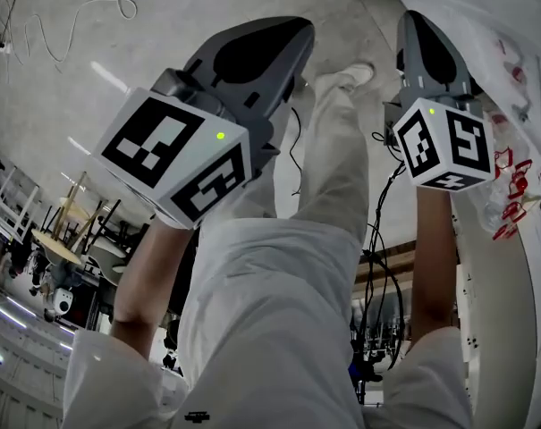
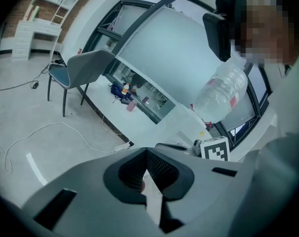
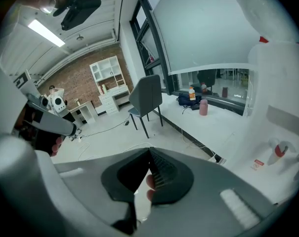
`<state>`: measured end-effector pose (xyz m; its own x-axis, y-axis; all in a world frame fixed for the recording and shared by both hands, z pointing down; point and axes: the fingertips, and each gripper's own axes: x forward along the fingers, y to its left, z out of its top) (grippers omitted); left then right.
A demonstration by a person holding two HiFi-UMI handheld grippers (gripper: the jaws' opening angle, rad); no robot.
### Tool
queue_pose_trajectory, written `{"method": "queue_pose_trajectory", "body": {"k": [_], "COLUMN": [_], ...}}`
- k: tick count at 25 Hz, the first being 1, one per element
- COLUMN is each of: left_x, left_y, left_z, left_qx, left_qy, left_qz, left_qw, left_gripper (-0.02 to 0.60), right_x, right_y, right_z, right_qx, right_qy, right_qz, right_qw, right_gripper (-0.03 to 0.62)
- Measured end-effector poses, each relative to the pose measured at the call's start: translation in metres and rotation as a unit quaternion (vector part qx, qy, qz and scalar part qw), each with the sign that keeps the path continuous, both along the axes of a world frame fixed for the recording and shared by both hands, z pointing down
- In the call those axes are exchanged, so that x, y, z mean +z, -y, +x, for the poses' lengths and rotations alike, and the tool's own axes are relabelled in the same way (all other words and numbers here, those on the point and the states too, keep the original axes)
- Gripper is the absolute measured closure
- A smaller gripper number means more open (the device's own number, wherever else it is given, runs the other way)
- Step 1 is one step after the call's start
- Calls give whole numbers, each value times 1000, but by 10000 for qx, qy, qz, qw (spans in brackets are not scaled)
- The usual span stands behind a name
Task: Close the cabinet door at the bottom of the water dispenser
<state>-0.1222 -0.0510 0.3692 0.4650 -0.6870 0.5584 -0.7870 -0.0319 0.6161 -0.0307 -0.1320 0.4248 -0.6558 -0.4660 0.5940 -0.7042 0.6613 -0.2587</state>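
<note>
Pointing down toward the floor, both tongs are empty. The left tongs have their jaws tip to tip w/ nothing between them, and the right tongs are likewise pressed together on nothing.

The water dispenser stands on the person's right. In the right gripper view its white front w/ a red tap fills the right side. In the head view its body runs along the right edge, just beside the right forearm.

The cabinet door can't be picked out in any view. It should sit low on the dispenser, below the tap, approx. where the right tongs' own body blocks the sight. So it probably lies right of and below the tongs. The right tongs are clearly nearer, w/ the person's legs between the two tongs. Whether the door hangs ajar or wide can't be told.
</note>
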Motion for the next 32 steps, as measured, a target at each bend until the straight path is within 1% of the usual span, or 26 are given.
{"method": "queue_pose_trajectory", "body": {"k": [4, 14, 22, 32], "left_x": [25, 70, 94, 121], "left_y": [1, -3, -2, -10], "left_z": [-3, -14, -11, -4], "left_qx": [-202, -471, -510, -501], "left_qy": [-25, -8, -23, 44], "left_qz": [-141, -342, -393, -497], "left_qw": [9997, 9983, 9979, 9975], "left_gripper": [581, 581, 581, 581], "right_x": [23, 70, 108, 165], "right_y": [8, 16, 19, 7], "right_z": [-9, -30, -28, -38], "right_qx": [-84, -341, -448, -754], "right_qy": [-27, -56, -193, -205], "right_qz": [-13, -70, -159, -557], "right_qw": [10000, 9994, 9987, 9954], "right_gripper": [583, 583, 583, 479]}}
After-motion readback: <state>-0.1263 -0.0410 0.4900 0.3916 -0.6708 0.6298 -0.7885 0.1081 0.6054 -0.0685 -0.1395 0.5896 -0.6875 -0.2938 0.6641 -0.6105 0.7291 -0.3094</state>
